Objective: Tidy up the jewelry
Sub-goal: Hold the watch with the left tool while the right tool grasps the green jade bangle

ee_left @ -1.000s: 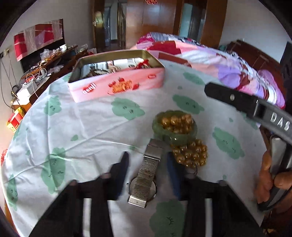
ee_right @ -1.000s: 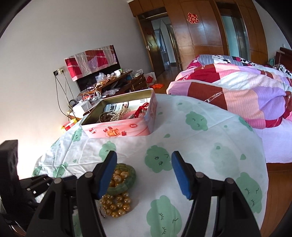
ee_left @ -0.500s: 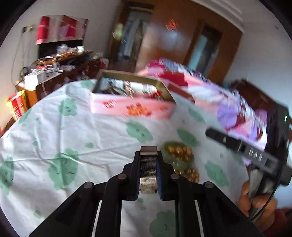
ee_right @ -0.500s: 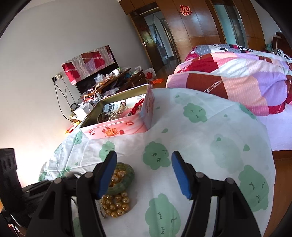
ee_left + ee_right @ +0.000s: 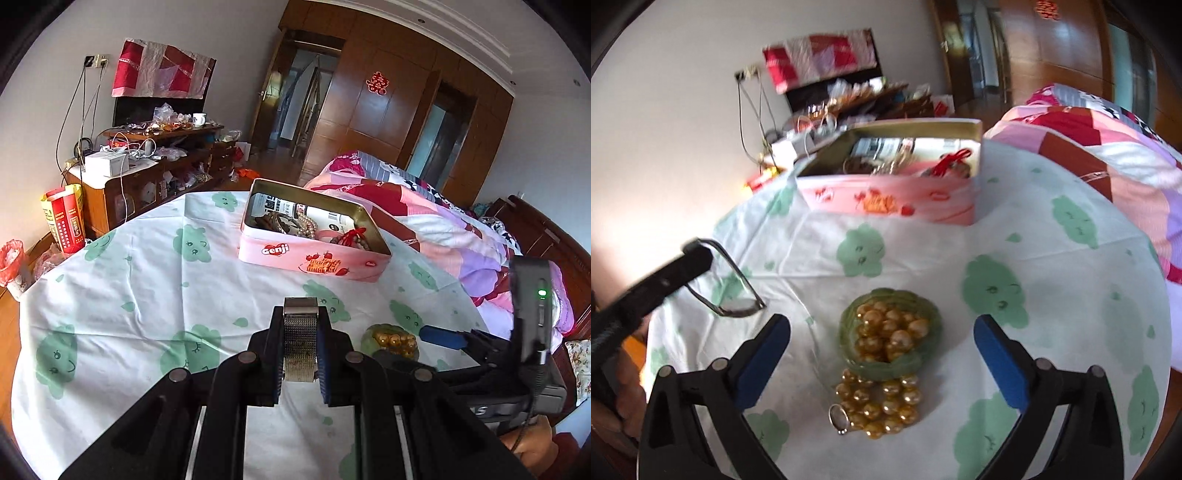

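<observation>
My left gripper (image 5: 300, 354) is shut on a silver mesh watch band (image 5: 300, 339), held up above the table. From the right wrist view the watch (image 5: 737, 295) hangs from the left gripper at the left. An open pink tin (image 5: 314, 254) with several pieces of jewelry inside stands on the far side of the table; it also shows in the right wrist view (image 5: 890, 201). My right gripper (image 5: 882, 354) is open, hovering over a green bangle (image 5: 890, 332) and a gold bead string (image 5: 879, 402). The bangle (image 5: 391, 338) lies beside the left gripper.
The round table has a white cloth with green prints (image 5: 155, 280). A bed with a patchwork quilt (image 5: 436, 229) lies behind it on the right. A cluttered wooden cabinet (image 5: 147, 162) stands at the back left.
My left gripper closed on the watch band and lifted it off the cloth. My right gripper tilted down and moved over the bangle and beads.
</observation>
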